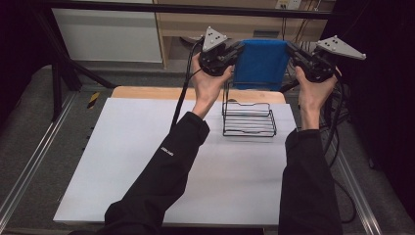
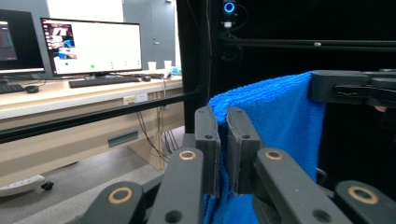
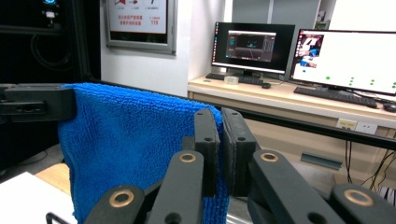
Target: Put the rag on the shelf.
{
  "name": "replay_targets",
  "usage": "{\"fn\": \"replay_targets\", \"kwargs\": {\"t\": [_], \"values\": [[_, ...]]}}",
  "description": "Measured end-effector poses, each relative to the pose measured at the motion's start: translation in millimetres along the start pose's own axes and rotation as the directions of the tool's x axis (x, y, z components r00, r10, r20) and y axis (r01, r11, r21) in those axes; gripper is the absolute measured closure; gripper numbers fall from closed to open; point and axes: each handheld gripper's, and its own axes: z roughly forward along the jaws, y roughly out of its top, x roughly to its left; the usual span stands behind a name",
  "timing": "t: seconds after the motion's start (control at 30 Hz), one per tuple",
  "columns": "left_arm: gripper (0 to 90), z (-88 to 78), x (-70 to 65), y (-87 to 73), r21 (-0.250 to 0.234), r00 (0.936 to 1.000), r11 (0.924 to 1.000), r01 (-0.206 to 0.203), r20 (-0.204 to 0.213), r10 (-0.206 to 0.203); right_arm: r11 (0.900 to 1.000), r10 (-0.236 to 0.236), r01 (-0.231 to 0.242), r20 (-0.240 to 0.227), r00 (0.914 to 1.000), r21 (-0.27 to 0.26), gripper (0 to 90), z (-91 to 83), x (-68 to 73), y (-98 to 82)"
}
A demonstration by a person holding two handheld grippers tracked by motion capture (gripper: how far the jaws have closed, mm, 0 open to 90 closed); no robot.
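Black sleeves (image 1: pixel 161 171) nearest, left claw (image 1: pixel 234 53) and right claw (image 1: pixel 292 53) each pinching a top corner of the blue towel (image 1: pixel 260 63) stretched above the wire rack (image 1: pixel 248 116) on the bench (image 1: pixel 147 161); keep it taut, lower evenly over the rack's top bar.

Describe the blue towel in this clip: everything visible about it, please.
The blue towel is a bright blue cloth with a looped, terry-like pile, apparently microfibre. It is held in the air, spread flat and hanging downward, above and just behind the black wire rack on the white table. The left tongs are shut on one top corner and the right tongs on the other, stretching the top edge roughly level. In both gripper views the cloth is pinched between the pads, and its lower part hangs free.
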Motion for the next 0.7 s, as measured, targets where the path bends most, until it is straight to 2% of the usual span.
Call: {"fn": "replay_targets", "kwargs": {"t": [0.13, 0.23, 0.4, 0.5, 0.7], "values": [[84.1, -1.5, -1.2, -8.0, 0.025, 0.9999, 0.9996, -0.01, 0.01, 0.01, 1.0, 0.015, -0.015, -0.015, 0.9998, 0.018, 86.2, -2.7, -1.0, -9.3], [84.1, -3.4, -2.8, -13.9, 0.041, 0.9994, 0.9986, -0.032, 0.01, 0.032, 0.999, 0.018, -0.018, -0.023, 0.9996, 0.034, 86.3, -4.6, -1.0, -16.1], [84.0, -6.5, -1.3, -22.3, 0.072, 0.9992, 0.9968, -0.034, 0.021, 0.033, 0.998, 0.028, -0.025, -0.042, 0.9987, 0.06, 86.2, -7.1, 1.2, -26.5], [84.0, -9.1, -1.6, -26.4, 0.08, 0.9991, 0.9964, -0.027, 0.033, 0.025, 0.997, 0.031, -0.028, -0.051, 0.9982, 0.069, 86.2, -8.7, 2.3, -32.0], [83.9, -14.4, -5.9, -28.7, 0.085, 0.9971, 0.9954, -0.044, 0.066, 0.039, 0.997, 0.026, -0.021, -0.06, 0.9978, 0.071, 86.1, -16.6, 2.6, -32.7]]}}
